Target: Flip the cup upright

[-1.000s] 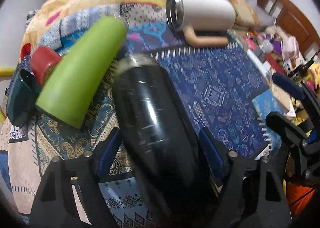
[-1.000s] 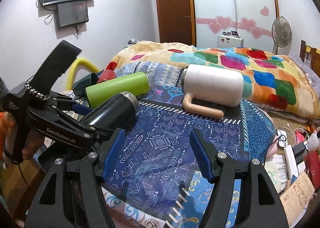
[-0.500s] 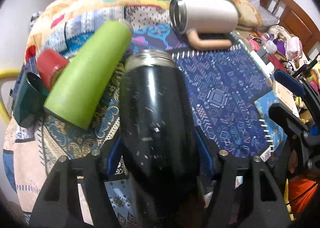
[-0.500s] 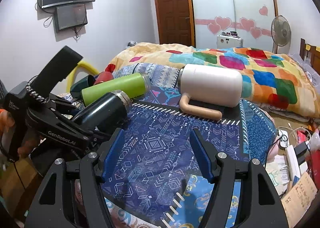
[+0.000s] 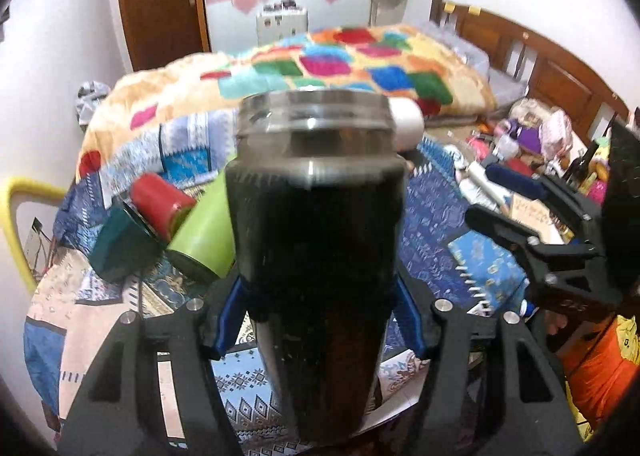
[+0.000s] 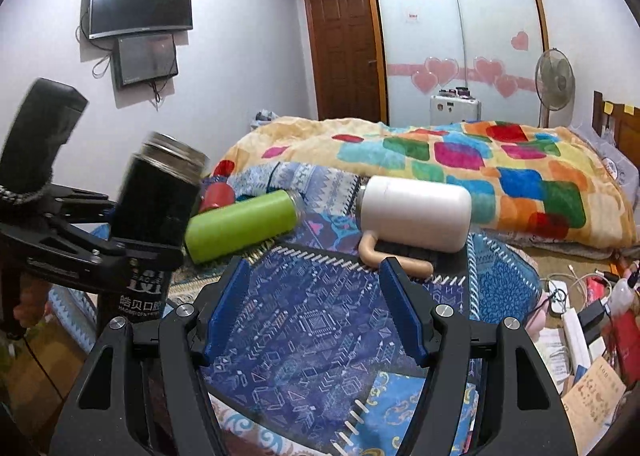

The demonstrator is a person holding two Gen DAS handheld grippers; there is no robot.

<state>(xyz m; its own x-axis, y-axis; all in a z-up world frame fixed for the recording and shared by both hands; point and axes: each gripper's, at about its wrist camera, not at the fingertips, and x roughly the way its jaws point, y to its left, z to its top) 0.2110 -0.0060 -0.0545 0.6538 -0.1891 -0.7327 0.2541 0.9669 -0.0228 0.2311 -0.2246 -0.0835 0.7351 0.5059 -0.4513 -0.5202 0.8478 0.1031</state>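
Observation:
My left gripper [image 5: 320, 320] is shut on a black cup [image 5: 316, 240] with a steel threaded rim. It holds the cup nearly upright, mouth up, above the patterned cloth. In the right wrist view the same black cup [image 6: 154, 207] stands tilted a little to the right in the left gripper [image 6: 92, 256]. My right gripper [image 6: 314, 316] is open and empty over the blue cloth [image 6: 320, 320], to the right of the cup.
A green bottle [image 6: 240, 223], a white jug with a beige handle [image 6: 416, 211] and a red cup [image 6: 216, 193] lie on their sides on the cloth. A dark green box [image 5: 120, 244] sits at the left. A bed lies behind; clutter fills the floor at right.
The left gripper has closed on the black cup and swung it from lying flat up to nearly upright. The right gripper has stayed open, nearly still.

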